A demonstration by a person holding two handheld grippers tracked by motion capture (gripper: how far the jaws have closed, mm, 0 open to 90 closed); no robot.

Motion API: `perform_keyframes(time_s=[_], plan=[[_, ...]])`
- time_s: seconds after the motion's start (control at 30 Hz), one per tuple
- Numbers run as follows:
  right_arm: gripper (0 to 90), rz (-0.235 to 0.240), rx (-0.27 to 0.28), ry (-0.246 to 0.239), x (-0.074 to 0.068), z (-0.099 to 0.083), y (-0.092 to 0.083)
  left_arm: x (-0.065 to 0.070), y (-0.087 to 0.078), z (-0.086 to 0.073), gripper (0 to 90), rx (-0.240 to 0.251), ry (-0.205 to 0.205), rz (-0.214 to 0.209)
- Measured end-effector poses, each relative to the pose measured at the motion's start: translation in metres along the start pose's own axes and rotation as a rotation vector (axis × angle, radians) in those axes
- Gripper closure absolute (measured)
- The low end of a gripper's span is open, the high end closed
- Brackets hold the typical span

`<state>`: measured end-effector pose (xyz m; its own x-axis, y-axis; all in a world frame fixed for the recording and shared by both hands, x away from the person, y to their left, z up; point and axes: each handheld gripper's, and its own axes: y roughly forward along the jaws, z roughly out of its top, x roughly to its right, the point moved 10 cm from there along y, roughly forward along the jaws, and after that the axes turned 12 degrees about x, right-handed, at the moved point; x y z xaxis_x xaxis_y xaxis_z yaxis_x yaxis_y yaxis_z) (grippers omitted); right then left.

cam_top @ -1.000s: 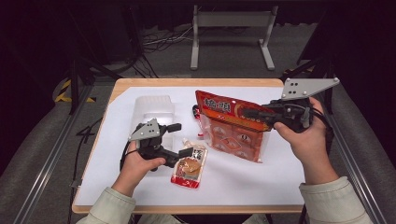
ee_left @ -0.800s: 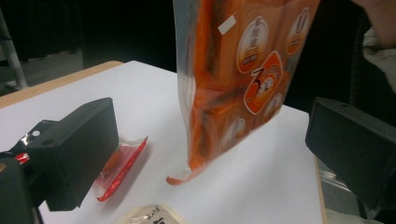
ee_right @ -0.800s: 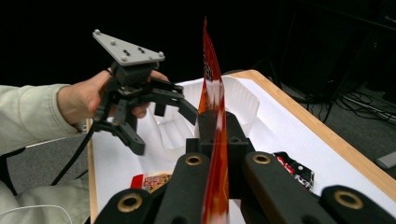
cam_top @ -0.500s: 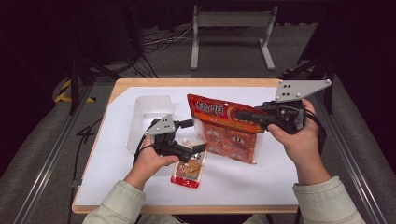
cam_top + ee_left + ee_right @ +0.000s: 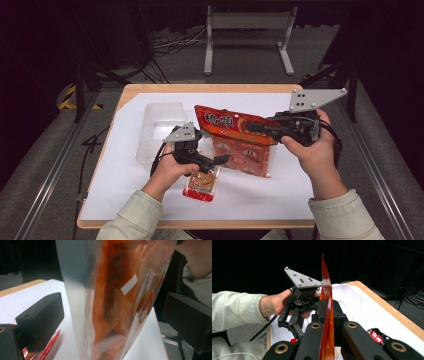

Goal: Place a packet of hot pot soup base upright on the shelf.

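Note:
A large orange snack bag (image 5: 235,137) is held up on edge above the white table cover (image 5: 280,195). My right gripper (image 5: 252,127) is shut on its top edge, and in the right gripper view the jaws pinch the thin orange film (image 5: 327,290). My left gripper (image 5: 225,160) reaches in from the left at the bag's lower corner. Its jaws stand open on either side of the bag (image 5: 112,297) without pressing on it. A small red-and-brown packet (image 5: 202,182) lies flat on the table under the left hand.
A clear plastic tray (image 5: 157,127) sits at the back left of the cover, also visible as the tray (image 5: 348,296) behind the bag. A small red wrapped item (image 5: 375,336) lies near the right gripper. The wooden table edge (image 5: 200,89) runs around the cover.
My left gripper has moved right, from above the small packet to the bag's lower corner, which now stands between its open jaws. The right gripper has kept its hold and barely moved.

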<state>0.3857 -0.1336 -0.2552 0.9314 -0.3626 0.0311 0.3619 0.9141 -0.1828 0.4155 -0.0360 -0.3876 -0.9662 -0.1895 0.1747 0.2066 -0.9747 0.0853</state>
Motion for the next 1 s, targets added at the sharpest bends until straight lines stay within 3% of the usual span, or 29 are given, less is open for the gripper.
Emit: perform_keyframes(time_s=[0.2,0.4,0.57,0.63,0.67,0.8,0.9,1.0], plan=[[90.0,0.017,0.024,0.013,-0.002,0.002,0.002,0.005,0.006,0.002,5.3,0.011,0.010,-0.027],[90.0,0.016,0.028,0.021,0.000,0.001,0.004,0.008,0.011,0.006,10.1,0.053,-0.004,-0.040],[90.0,0.019,0.051,0.041,0.001,0.001,0.003,0.014,0.011,0.012,22.2,0.081,-0.011,-0.073],[90.0,0.023,0.062,0.050,0.002,0.001,0.003,0.013,0.013,0.013,29.2,0.090,-0.021,-0.062],[90.0,0.025,0.066,0.055,0.002,0.000,0.004,0.012,0.013,0.012,31.9,0.080,-0.014,-0.052],[90.0,0.014,0.045,0.043,0.001,-0.003,0.008,0.020,0.019,0.004,44.6,-0.011,0.046,-0.075],[90.0,0.015,0.059,0.051,0.002,-0.001,0.006,0.025,0.019,0.005,57.3,-0.013,0.050,-0.107],[90.0,0.014,0.077,0.059,0.004,0.000,0.002,0.027,0.018,0.008,60.9,-0.029,0.076,-0.117]])
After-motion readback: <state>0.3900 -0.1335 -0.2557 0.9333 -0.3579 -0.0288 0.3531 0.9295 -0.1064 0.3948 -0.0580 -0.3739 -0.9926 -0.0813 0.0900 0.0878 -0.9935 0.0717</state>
